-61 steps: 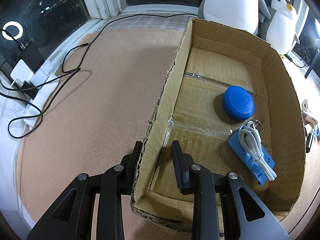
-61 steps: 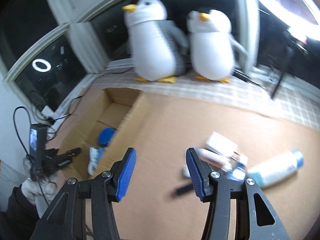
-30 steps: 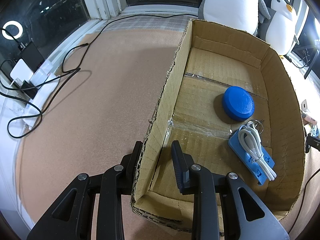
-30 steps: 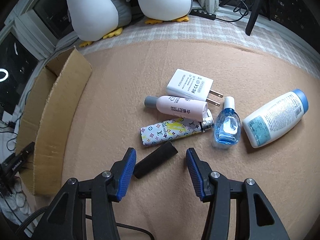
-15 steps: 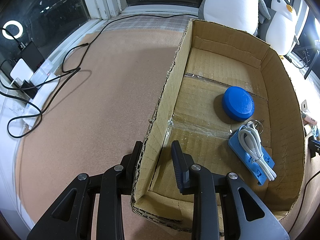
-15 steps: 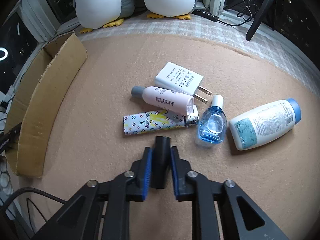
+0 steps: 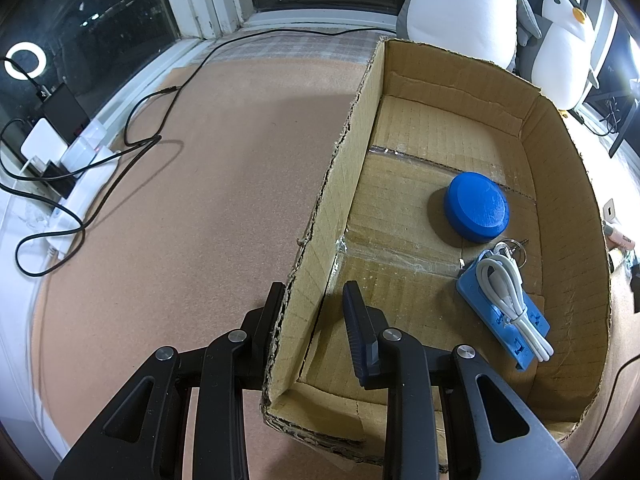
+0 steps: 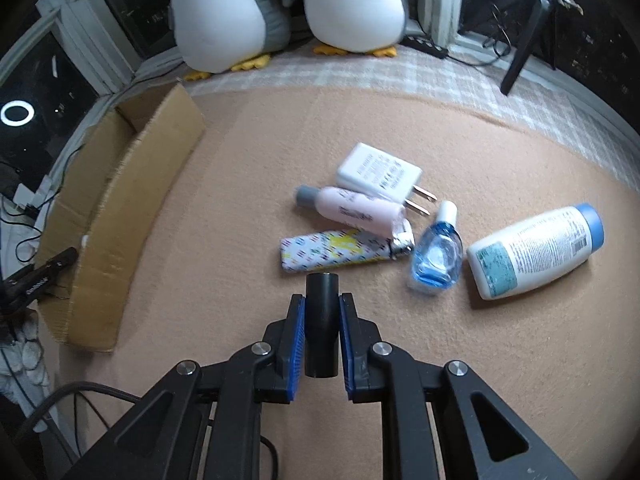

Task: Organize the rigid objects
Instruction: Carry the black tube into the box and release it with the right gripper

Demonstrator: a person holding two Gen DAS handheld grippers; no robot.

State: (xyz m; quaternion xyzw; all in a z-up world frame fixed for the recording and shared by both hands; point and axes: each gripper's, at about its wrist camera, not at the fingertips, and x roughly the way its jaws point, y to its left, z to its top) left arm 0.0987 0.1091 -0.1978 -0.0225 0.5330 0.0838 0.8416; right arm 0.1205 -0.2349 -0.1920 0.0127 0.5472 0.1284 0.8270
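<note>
The right claw point(image 8: 322, 330) was pressed onto a black cylinder point(image 8: 321, 320), which was held lengthwise between the blue pads point(image 8: 298, 334), its far end protruding toward the patterned lighter point(image 8: 340, 250). Whether the cylinder was lifted clear of the desk point(image 8: 240, 184) could not be told. The left claw point(image 7: 316, 312) was spread astride the near wall of the cardboard box point(image 7: 320, 240); the outer finger appeared to touch the wall, while a gap was seen at the inner one, so the wall was straddled rather than pinched.

The step in hand was judged to be the carrying of the cylinder to the box, where a blue round lid point(image 7: 478, 210) and a blue holder with a white cable point(image 7: 506, 304) were already lodged. A straight lift was judged advisable first, since the lighter, the pink bottle point(image 8: 352, 210) and the blue dropper bottle point(image 8: 436, 254) lay just beside the cylinder's tip and could be knocked. The round body could slip between flat pads, so the squeeze was best kept firm and the release made low over bare box floor
</note>
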